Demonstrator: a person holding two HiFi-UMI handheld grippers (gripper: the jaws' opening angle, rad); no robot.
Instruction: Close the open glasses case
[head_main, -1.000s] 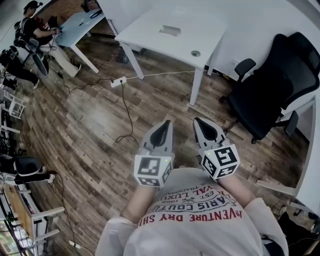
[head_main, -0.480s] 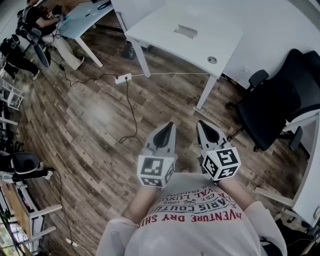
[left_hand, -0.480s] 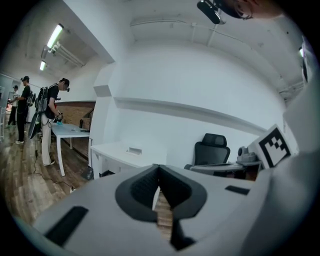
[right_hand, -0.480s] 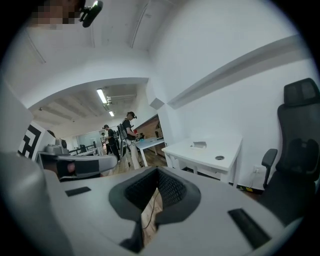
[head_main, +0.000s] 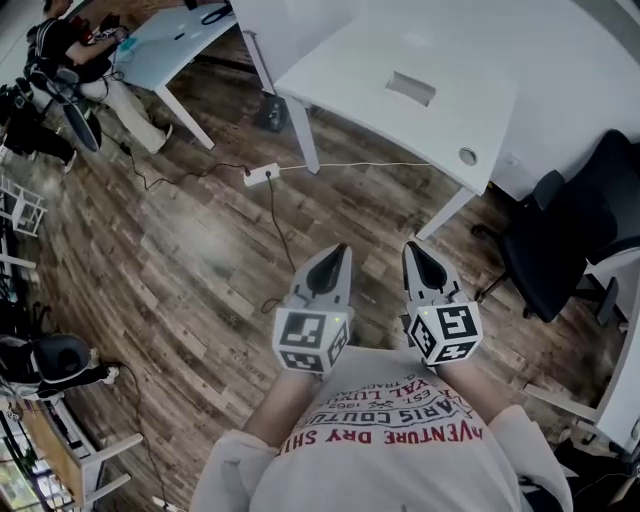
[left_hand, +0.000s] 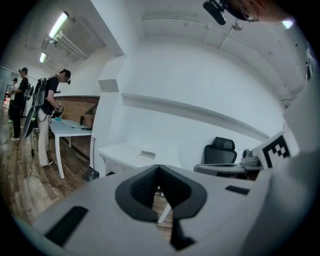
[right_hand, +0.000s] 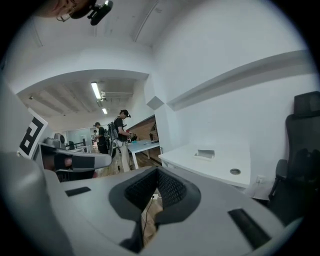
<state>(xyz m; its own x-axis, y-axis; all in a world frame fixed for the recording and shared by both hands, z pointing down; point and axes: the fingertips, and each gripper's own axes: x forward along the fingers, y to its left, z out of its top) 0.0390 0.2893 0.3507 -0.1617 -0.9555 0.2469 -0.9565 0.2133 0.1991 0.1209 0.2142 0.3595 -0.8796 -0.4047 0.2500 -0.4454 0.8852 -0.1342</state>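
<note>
Lettering (head_main: 400, 432) near left gripper (head_main: 337, 250) reads "AVENTURE DRY".

Case (head_main: 411, 88) on desk (head_main: 340, 70) ahead, office chair (head_main: 570, 240) to the desk's right

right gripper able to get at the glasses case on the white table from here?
Probably not yet. The right gripper hangs by the person's torso over floor; the glasses case lies well off on the white table. Nothing blocks the way.

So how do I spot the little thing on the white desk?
Look at the white desk beside the black office chair. Near its middle lies a small pale boxy object, likely the glasses case; its only neighbour is a round hole near the edge.
</note>
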